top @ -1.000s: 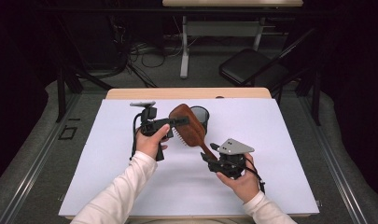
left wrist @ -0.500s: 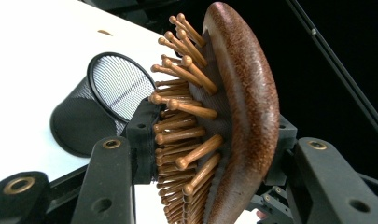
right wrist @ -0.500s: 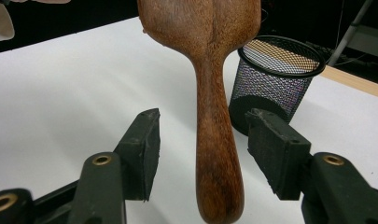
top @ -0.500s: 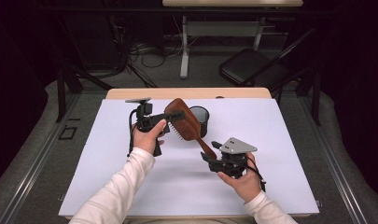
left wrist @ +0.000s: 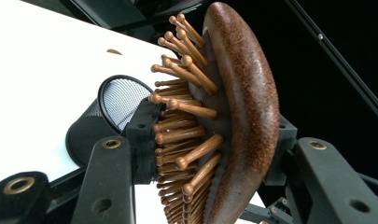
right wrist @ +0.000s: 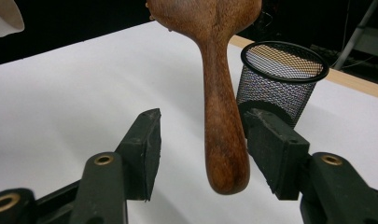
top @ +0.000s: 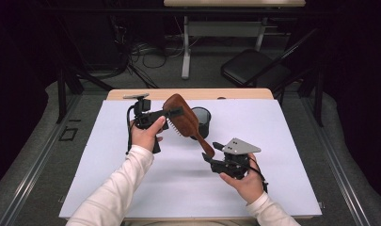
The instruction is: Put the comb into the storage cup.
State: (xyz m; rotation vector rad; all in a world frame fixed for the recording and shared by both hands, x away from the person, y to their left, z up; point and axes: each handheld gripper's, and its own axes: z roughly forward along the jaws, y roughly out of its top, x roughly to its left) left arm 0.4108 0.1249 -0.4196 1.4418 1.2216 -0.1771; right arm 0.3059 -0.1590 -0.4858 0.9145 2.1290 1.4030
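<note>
With the left gripper (top: pixel 171 113) clamped on the brush (top: pixel 183 120) head above the cup (top: pixel 201 120), the right gripper (top: pixel 211 150) has just released the handle, jaws half open around it, completing the handover.

mesh cup (top: pixel 201 120) just behind hairbrush (top: pixel 186 122); white tabletop (top: pixel 282 155) rightward free.
</note>
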